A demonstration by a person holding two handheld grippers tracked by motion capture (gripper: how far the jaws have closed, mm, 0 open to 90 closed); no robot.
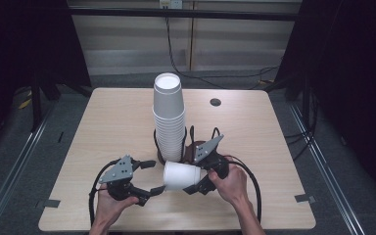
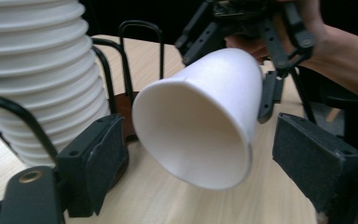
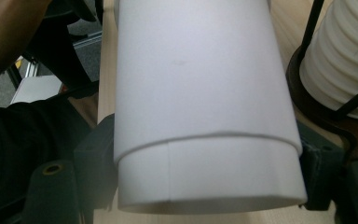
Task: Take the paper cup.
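Now your right gripper (image 1: 192,184) clamps the light, crushable cup (image 1: 181,176); left gripper (image 1: 152,177) apart—grip its rim gently.

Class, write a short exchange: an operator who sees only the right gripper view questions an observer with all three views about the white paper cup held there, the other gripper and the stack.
Operator: Which way does the paper cup open?
Observer: It lies level, its mouth towards the left gripper.
Operator: Has that gripper taken hold?
Observer: No. Its fingers stand apart on either side of the rim, clear of it.
Operator: Where is the cup stack?
Observer: Upright in a wire holder at mid-table, just behind the held cup.
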